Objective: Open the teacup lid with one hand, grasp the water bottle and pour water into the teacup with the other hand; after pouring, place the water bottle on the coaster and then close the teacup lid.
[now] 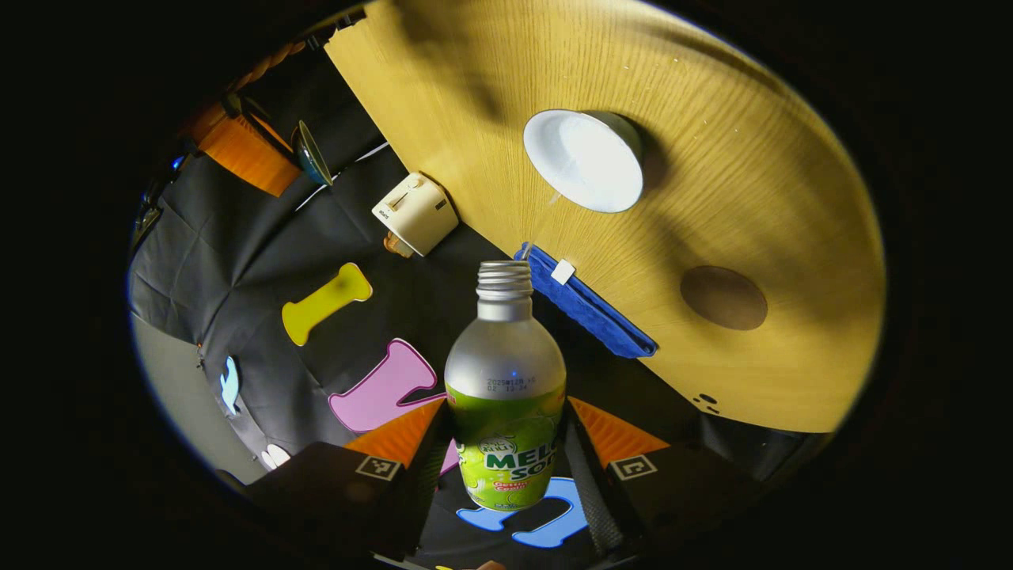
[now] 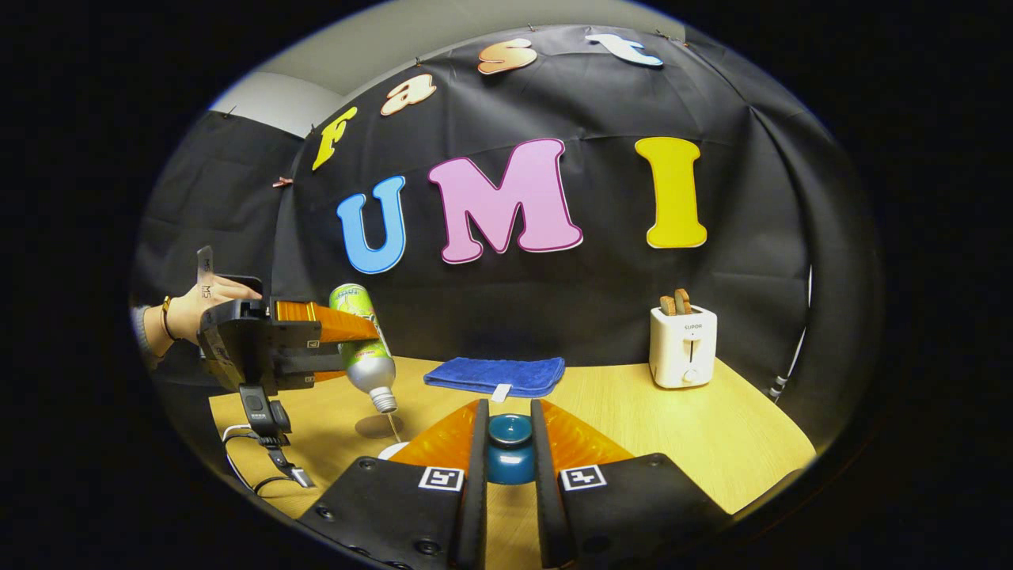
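In the left gripper view, the green-labelled water bottle [image 1: 505, 396] is uncapped and clamped by my left gripper [image 1: 505, 412]. Its mouth tips toward the open white teacup [image 1: 584, 160], and a thin stream of water runs from it. The brown round coaster [image 1: 722, 297] lies bare on the table beside the cup. In the right gripper view, my right gripper [image 2: 509, 412] is shut on the teal teacup lid [image 2: 509, 447]. Farther left there, a hand holds the left gripper [image 2: 316, 332] with the bottle [image 2: 362, 340] mouth-down. Water falls to the cup's rim [image 2: 392, 451], which my finger half hides.
A folded blue towel [image 2: 495, 374] lies at the back of the wooden table [image 2: 712, 443]. A white toaster [image 2: 683, 344] with bread in it stands at the back right. A cable [image 2: 261, 455] hangs from the left gripper near the table's left edge.
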### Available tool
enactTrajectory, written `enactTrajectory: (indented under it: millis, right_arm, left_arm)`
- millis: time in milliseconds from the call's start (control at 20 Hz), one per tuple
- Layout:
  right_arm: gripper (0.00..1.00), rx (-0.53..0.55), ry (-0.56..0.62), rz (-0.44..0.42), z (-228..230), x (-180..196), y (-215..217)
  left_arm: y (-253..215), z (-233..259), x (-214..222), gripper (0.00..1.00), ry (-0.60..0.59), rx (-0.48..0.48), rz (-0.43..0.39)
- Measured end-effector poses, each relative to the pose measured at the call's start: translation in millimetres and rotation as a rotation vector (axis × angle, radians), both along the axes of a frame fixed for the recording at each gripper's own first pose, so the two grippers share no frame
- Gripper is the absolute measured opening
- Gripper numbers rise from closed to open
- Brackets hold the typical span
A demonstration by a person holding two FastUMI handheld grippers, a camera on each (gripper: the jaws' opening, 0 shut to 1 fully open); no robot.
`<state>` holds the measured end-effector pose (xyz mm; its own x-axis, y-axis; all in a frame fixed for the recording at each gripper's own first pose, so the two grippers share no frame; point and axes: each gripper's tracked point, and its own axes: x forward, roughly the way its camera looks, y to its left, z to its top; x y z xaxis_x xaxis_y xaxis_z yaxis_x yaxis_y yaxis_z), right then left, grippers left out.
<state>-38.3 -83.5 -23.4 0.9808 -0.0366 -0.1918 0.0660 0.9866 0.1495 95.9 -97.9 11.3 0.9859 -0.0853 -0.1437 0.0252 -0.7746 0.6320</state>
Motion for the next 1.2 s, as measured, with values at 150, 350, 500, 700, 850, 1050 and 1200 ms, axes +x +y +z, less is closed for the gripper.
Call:
enactTrajectory:
  millis: [150, 350, 500, 700, 850, 1050, 1200]
  right_arm:
    - [0.3, 0.001, 0.003, 0.003, -1, 0, 1]
    - [0.3, 0.002, -0.003, -0.002, 2, -1, -1]
    - [0.3, 0.003, -0.004, -0.005, 2, -1, -3]
    - [0.3, 0.004, -0.006, -0.006, 3, -1, -4]
    - [0.3, 0.008, -0.007, -0.009, 3, -2, -4]
    - [0.3, 0.005, -0.007, -0.014, 3, -2, -7]
    - [0.3, 0.008, -0.002, -0.014, 1, -2, -7]
  left_arm:
    - [-3, 0, -1, 0.81, 0.006, -0.013, -0.007]
    - [-7, -9, 0, 0.81, 0.012, -0.067, -0.018]
    - [5, -32, -5, 0.8, 0.051, -0.222, 0.041]
    - [11, -57, -10, 0.8, 0.117, -0.615, 0.121]
    - [9, -74, -10, 0.8, 0.192, -1.029, 0.169]
    - [-4, -74, -11, 0.8, 0.319, -1.562, 0.172]
    - [-13, -65, -8, 0.79, 0.393, -1.964, 0.144]
